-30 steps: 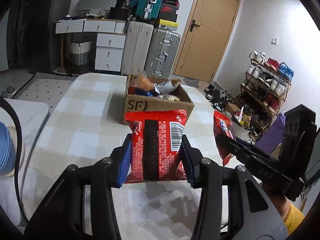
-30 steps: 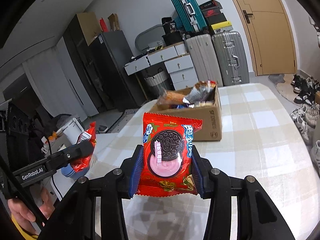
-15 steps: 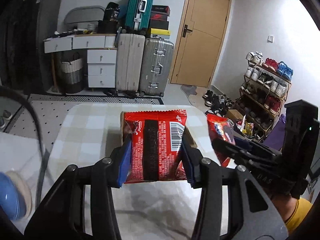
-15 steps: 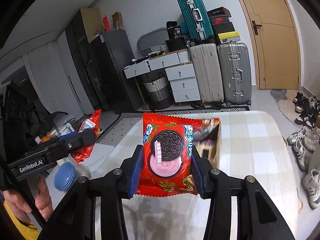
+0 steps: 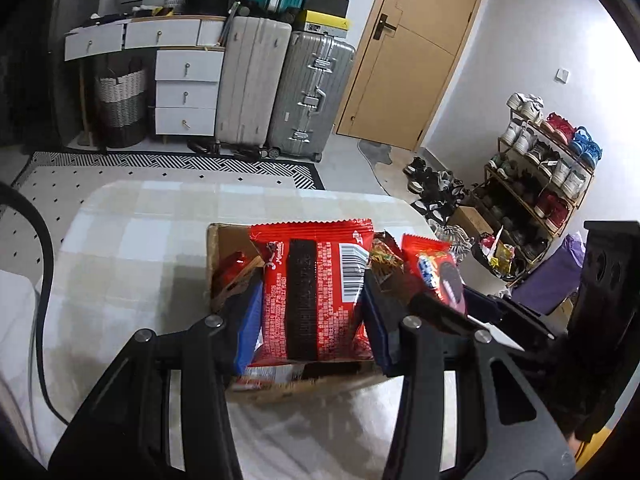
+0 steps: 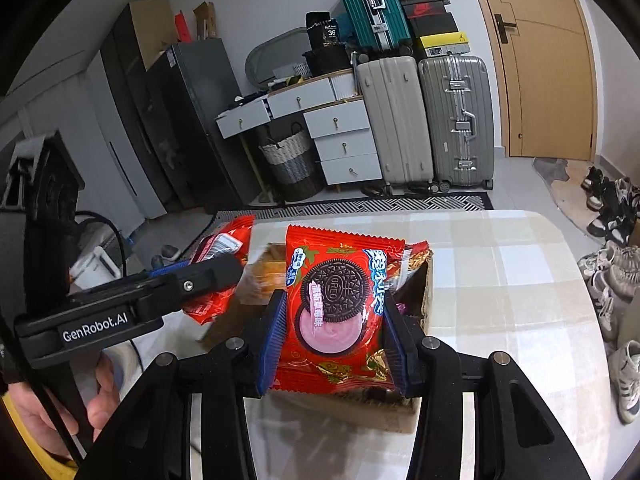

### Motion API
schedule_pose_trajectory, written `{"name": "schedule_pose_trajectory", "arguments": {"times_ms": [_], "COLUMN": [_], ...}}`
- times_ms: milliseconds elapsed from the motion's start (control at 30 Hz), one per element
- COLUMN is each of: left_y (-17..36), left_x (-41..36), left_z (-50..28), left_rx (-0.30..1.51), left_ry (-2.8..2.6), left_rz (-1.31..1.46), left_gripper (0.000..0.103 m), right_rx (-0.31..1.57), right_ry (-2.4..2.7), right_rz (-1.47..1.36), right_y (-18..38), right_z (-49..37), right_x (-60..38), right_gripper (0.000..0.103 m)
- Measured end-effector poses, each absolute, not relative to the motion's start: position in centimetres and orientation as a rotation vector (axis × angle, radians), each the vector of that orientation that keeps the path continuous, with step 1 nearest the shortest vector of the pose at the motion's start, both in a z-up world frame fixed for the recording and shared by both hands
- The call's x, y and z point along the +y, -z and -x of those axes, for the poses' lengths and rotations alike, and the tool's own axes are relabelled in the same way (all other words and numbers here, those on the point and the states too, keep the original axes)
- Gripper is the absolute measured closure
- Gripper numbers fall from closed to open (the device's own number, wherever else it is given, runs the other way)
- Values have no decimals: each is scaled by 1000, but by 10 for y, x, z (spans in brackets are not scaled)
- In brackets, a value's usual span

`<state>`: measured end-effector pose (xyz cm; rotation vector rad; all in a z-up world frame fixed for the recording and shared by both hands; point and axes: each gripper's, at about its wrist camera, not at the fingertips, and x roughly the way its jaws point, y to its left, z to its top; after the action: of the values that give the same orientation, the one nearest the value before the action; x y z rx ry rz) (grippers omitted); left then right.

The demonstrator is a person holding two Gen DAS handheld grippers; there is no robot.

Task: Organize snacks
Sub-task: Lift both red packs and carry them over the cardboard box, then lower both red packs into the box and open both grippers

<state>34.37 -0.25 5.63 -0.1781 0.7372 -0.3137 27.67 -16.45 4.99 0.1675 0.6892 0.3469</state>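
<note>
Overhead, two clamped Oreo packets [image 5: 312,296] above box [image 5: 214,240]

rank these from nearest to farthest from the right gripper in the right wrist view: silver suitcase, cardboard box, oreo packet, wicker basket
1. oreo packet: clamped between the fingers of the right gripper.
2. cardboard box: on the table just behind and under the packet.
3. wicker basket and silver suitcase: both on the floor by the far wall, basket left, suitcase right; too close to call.

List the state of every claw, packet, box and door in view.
left claw: shut on left packet
left packet: sealed, upright, over the box
right claw: shut on right packet
right packet: sealed, upright
cardboard box: open, holding snacks
door: closed
</note>
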Motion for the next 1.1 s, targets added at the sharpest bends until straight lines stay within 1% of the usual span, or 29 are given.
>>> {"name": "schedule_pose_trajectory", "arguments": {"times_ms": [233, 433, 567, 800, 1100], "left_y": [-19, -3, 9, 21, 37], "left_x": [-14, -16, -20, -22, -22], "left_z": [-388, -392, -396, -388, -385], "left_rx": [749, 733, 760, 714, 749], "left_ry": [339, 328, 327, 301, 304], "left_rz": [163, 152, 140, 124, 131], "left_gripper": [61, 61, 61, 61, 61], "right_rx": [683, 688, 706, 745, 755], "right_ry": [-325, -318, -312, -296, -297], "right_rz": [-140, -87, -35, -24, -32], "right_y": [-24, -15, -6, 2, 5], "right_z": [-292, -300, -302, -311, -309], "right_x": [-161, -153, -147, -150, -156], "right_gripper": [58, 58, 58, 58, 58]}}
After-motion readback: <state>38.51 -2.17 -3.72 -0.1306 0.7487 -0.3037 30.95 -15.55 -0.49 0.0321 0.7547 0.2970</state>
